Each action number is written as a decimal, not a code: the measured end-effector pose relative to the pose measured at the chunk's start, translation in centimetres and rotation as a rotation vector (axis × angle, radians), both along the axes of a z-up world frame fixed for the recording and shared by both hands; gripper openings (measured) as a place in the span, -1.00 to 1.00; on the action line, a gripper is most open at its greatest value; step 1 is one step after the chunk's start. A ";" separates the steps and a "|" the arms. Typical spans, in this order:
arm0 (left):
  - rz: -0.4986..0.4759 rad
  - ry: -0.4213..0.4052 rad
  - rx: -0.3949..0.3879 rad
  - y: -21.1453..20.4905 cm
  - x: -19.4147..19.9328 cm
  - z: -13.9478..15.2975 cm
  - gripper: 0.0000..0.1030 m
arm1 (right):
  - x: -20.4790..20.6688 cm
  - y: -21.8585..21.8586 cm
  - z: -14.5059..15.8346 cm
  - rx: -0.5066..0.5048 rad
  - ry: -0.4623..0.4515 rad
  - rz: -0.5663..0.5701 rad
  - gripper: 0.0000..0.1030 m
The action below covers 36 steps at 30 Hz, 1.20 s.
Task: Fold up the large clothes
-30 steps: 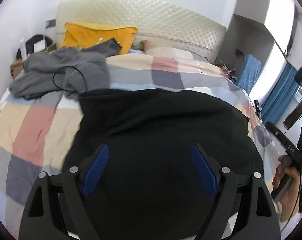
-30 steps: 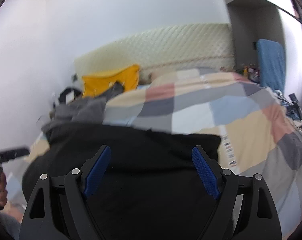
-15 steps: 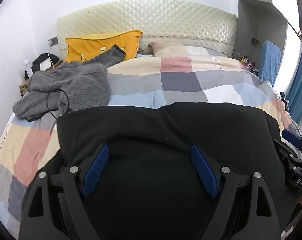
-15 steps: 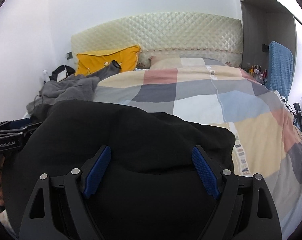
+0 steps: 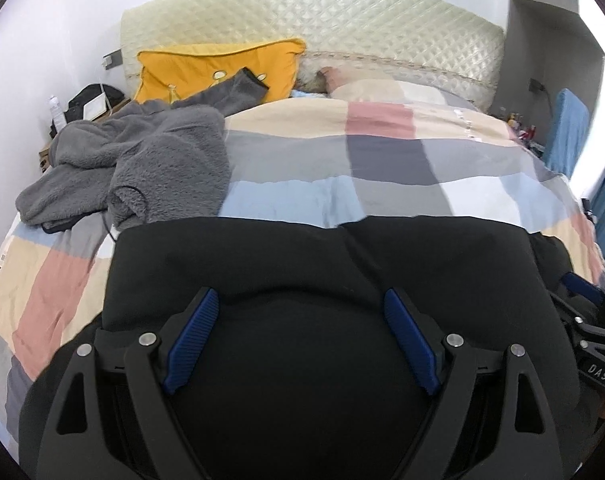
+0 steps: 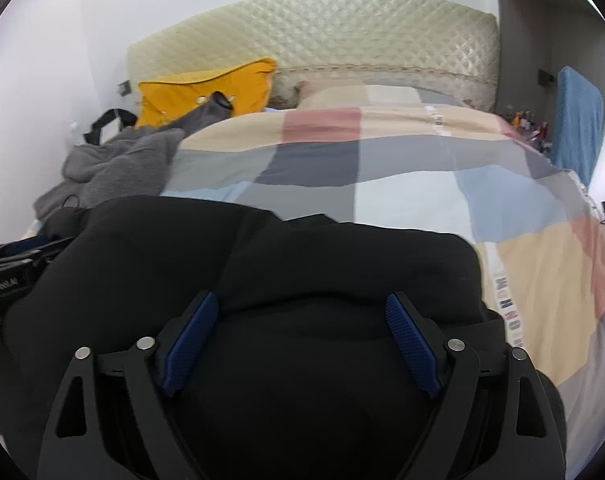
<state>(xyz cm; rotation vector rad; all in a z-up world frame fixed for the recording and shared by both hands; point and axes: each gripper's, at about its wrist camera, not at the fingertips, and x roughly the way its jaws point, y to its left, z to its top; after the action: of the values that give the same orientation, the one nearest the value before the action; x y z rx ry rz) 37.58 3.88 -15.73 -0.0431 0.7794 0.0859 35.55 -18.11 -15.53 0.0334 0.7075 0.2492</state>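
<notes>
A large black garment (image 5: pixel 322 264) lies folded on the near end of the checked bed cover (image 5: pixel 382 160); it also shows in the right wrist view (image 6: pixel 302 264). My left gripper (image 5: pixel 300 340) is open, its blue pads wide apart over the garment's left part. My right gripper (image 6: pixel 300 340) is open over the garment's right part. Neither holds cloth. The right gripper shows at the right edge of the left wrist view (image 5: pixel 586 320), and the left gripper at the left edge of the right wrist view (image 6: pixel 10 268).
A grey fleece garment (image 5: pixel 142 160) lies heaped at the far left of the bed, by a yellow pillow (image 5: pixel 214 68) and the quilted headboard (image 5: pixel 342 28). A blue towel (image 5: pixel 568 128) hangs at the right. A bedside stand with a bag (image 5: pixel 90 100) is at the left.
Both grippers have swung to face the headboard squarely and drawn closer together over the black garment. Both stayed open throughout.
</notes>
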 end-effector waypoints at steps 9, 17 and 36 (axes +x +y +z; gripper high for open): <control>0.080 0.008 0.007 4.9 -0.6 -1.2 0.66 | 0.1 -4.0 -1.2 0.023 0.030 -0.076 0.66; 0.079 0.015 0.014 8.0 -2.7 -1.5 0.66 | -2.0 -8.2 -1.7 0.081 0.066 -0.129 0.68; -0.098 -0.161 -0.093 2.2 -14.5 14.9 0.99 | -18.7 -8.8 17.7 0.176 -0.299 -0.136 1.00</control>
<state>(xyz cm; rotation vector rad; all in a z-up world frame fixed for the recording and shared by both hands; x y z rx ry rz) 23.05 6.03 -0.86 -0.0983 0.6235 -0.0465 16.85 -26.88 2.22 0.2076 0.3823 0.1805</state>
